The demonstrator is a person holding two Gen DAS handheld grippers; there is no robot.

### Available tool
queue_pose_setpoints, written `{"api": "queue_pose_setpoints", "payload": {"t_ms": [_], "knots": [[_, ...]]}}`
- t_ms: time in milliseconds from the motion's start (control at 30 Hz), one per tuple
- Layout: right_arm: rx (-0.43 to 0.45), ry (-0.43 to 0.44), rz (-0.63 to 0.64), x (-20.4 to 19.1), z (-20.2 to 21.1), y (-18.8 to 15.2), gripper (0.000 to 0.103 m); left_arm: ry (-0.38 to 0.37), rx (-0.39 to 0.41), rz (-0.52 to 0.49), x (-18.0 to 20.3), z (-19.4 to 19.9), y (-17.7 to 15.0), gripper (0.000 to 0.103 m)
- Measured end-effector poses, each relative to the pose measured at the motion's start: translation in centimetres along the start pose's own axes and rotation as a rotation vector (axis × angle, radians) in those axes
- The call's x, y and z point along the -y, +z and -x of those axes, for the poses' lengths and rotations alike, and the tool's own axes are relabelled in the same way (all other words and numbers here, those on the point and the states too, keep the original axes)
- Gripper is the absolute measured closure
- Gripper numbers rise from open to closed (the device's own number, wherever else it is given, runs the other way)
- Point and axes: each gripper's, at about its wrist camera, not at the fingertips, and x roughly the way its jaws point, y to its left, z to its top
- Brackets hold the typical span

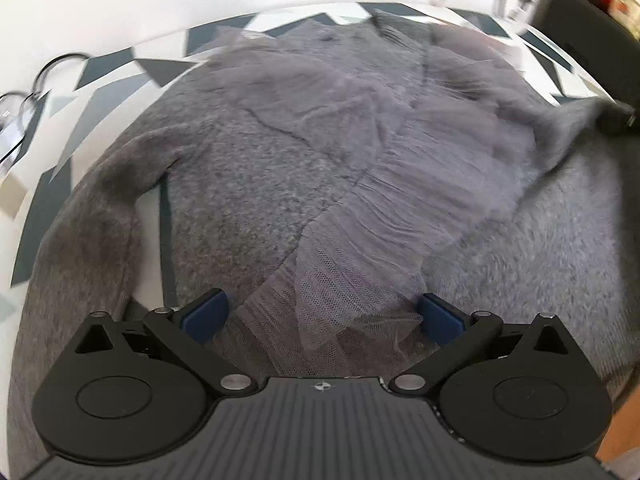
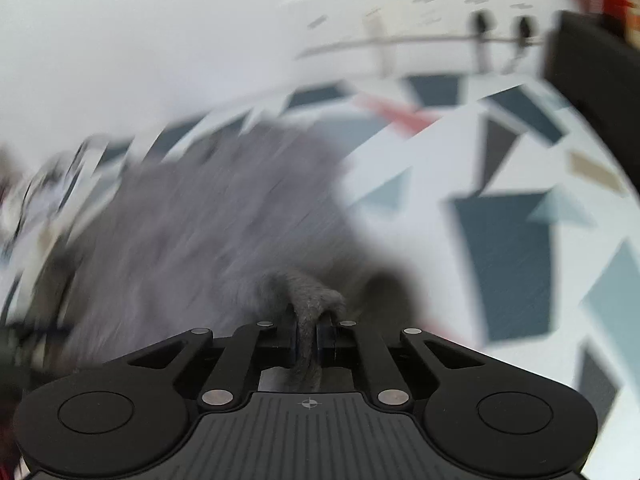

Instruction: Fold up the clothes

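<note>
Nearest me, my left gripper stands wide over the grey knit garment with a tulle skirt, its long axis running near to far across the white tablecloth with dark geometric shapes. My right gripper pinches its edge.

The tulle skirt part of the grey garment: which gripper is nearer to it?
Left. The left gripper is open with the tulle skirt between its fingers; the right gripper pinches the knitted grey part instead.
</note>
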Motion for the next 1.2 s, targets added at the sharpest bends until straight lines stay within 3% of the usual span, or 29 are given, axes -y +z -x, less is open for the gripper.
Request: {"api": "queue_pose_setpoints", "payload": {"t_ms": [133,200,267,333,433,567,667,800,900,1000,1067,1200], "knots": [[0.017,0.102,-0.202,6.1,-0.5,3.1,0.095,0.035,-0.006,0.060,0.3,-0.1,0.5,0.000],[0.023,0.089,-0.280,8.4,-1.4,4.1,0.094,0.044,-0.019,0.074,0.3,-0.2,0.7,0.000],[0.016,0.061,-0.391,11.1,-2.3,4.9,0.083,0.047,-0.026,0.080,0.2,-0.2,0.9,0.000],[0.020,0.087,-0.484,13.5,-2.3,5.0,0.083,0.050,-0.030,0.080,0.2,-0.2,0.9,0.000],[0.001,0.098,-0.436,13.8,-1.9,4.8,0.082,0.049,-0.049,0.067,0.1,-0.1,0.9,0.000],[-0.059,0.089,-0.251,11.1,-1.6,3.5,0.077,0.034,-0.071,0.030,-0.5,0.2,0.6,0.000],[-0.086,0.070,-0.187,8.8,-1.8,2.2,0.077,0.025,-0.075,-0.005,-1.1,0.5,0.2,0.000],[-0.096,0.042,-0.196,7.1,-1.1,0.1,0.076,0.015,-0.068,-0.030,-1.9,0.9,-0.5,0.000],[-0.102,0.021,-0.206,5.8,-0.5,-1.5,0.069,-0.018,-0.064,0.003,-3.3,1.1,-1.2,0.000],[-0.090,-0.037,-0.173,4.8,0.6,-3.1,0.065,-0.021,-0.050,-0.010,-3.9,1.5,-1.9,0.000],[-0.075,-0.086,-0.166,4.2,1.3,-4.1,0.055,-0.029,-0.040,-0.026,-4.0,1.7,-2.2,0.000],[-0.075,-0.196,-0.158,3.7,1.7,-6.2,0.052,-0.034,-0.048,-0.026,-4.2,1.7,-2.1,0.000]]}}
